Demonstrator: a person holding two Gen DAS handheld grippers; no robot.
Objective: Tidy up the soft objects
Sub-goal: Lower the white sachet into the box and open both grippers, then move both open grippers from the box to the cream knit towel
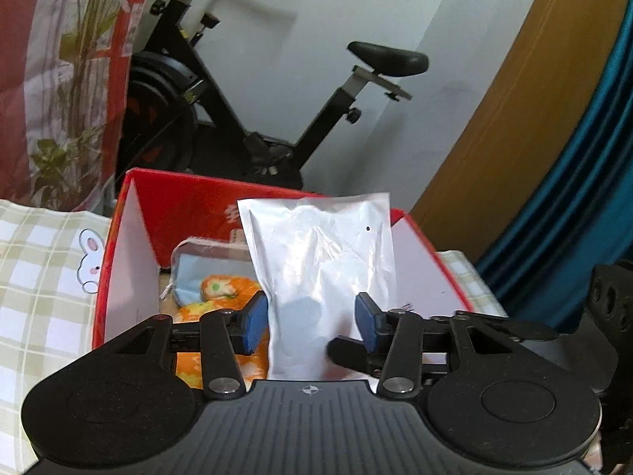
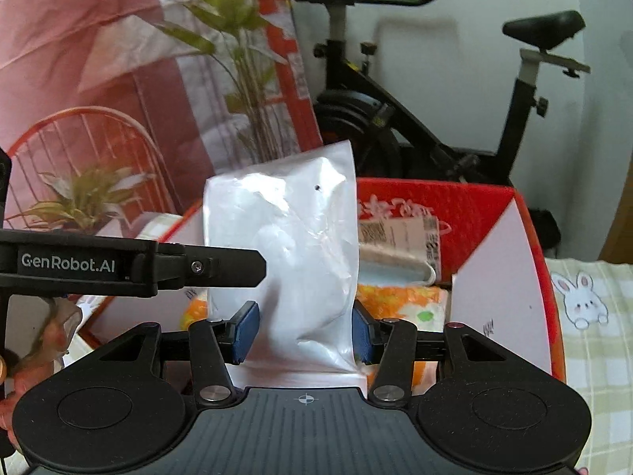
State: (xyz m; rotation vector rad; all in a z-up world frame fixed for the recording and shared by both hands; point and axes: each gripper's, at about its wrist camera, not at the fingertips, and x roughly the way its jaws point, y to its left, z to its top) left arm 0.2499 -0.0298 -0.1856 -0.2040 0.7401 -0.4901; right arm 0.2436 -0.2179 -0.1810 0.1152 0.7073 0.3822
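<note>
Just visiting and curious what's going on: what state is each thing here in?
White plastic pouch: upright, held by both grippers.
Red cardboard box: open, partly filled.
Orange flowered cloth: lying inside the box.
Left gripper: shut on the pouch.
Right gripper: shut on the pouch.

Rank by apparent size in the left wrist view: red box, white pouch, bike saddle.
1. red box
2. white pouch, though it sits nearest the camera, so it looks inflated
3. bike saddle, farthest away, so its true size is unsure

Checked bedsheet (image 2: 593, 356) carries 1 red box (image 2: 494, 206).
</note>
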